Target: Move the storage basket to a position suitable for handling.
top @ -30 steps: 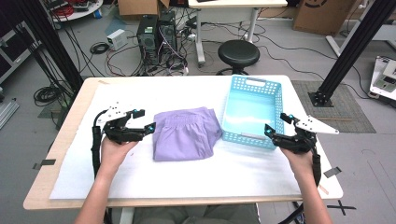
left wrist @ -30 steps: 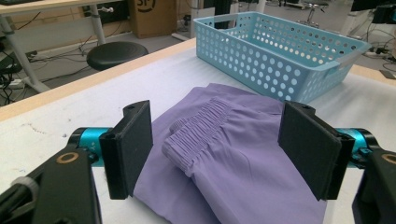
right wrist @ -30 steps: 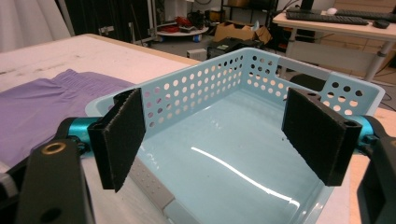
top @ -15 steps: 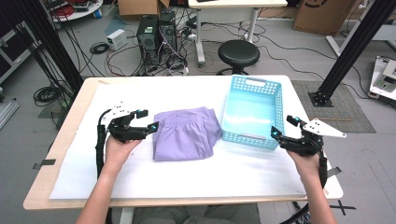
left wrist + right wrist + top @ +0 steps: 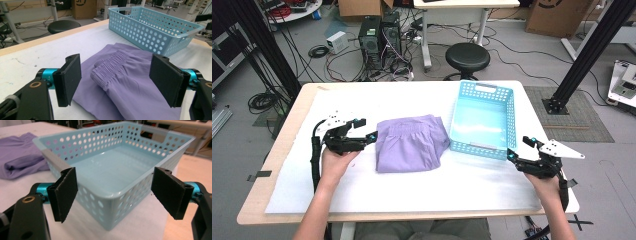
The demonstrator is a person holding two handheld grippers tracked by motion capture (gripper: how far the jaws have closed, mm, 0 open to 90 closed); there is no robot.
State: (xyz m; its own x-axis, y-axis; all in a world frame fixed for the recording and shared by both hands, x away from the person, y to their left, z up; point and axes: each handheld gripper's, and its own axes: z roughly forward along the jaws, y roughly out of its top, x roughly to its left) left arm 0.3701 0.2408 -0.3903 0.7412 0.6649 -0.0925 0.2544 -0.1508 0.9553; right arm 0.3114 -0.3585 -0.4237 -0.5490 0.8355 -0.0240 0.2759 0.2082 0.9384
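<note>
Shorts [image 5: 125, 82] between spread left fingers [image 5: 68, 80]

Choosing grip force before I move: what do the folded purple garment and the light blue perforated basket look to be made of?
The folded purple garment looks like thin, soft woven or knit fabric with a matte finish: it drapes in creases and has a gathered elastic waistband. The light blue perforated basket looks like moulded plastic, smooth and slightly glossy: rigid walls, uniform round holes and a sheen on its floor. Exact fibre or plastic type cannot be told.
</note>
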